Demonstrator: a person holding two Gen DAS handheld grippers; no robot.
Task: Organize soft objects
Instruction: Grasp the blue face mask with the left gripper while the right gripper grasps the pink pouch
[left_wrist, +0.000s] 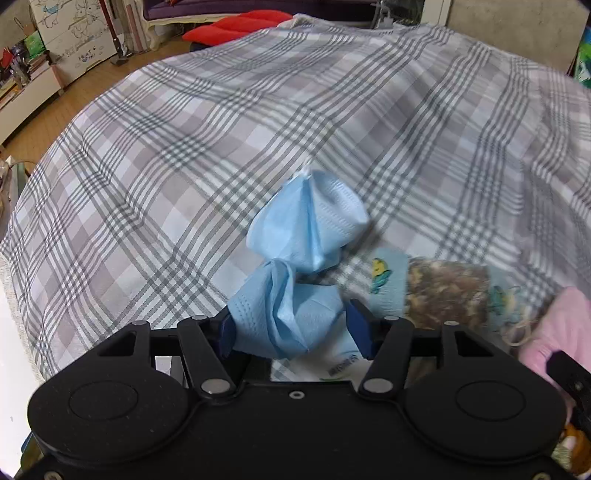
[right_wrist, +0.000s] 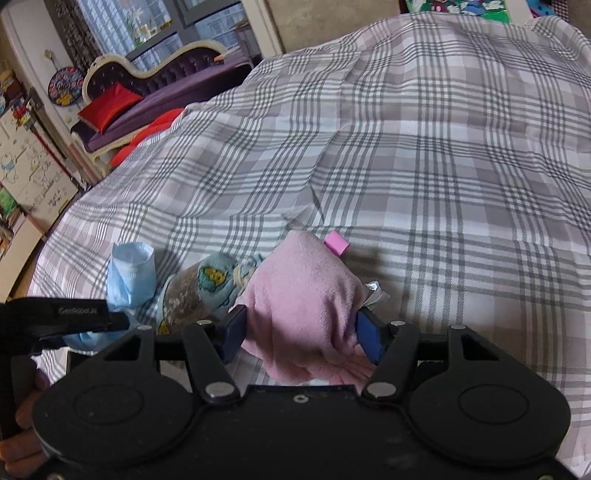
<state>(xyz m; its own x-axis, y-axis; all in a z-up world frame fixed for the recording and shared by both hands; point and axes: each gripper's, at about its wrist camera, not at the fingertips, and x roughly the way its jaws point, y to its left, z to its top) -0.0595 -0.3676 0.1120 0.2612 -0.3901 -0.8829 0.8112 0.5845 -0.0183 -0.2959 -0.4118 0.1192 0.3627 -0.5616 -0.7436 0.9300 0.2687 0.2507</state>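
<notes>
On the plaid sheet (left_wrist: 258, 129), the left gripper (left_wrist: 291, 328) pinched a crumpled blue mask (left_wrist: 295, 280). Just right of it lay a patterned sock (left_wrist: 436, 288). Farther right, the right gripper (right_wrist: 301, 332) clamped a pink cloth (right_wrist: 306, 291), lying beside the sock.

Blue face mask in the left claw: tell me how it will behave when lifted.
Probably floppy: the blue face mask is crumpled and twisted between the left claw fingers. Likely very light, being thin pleated sheet. Its free end would probably droop or swing, not hold shape.
</notes>
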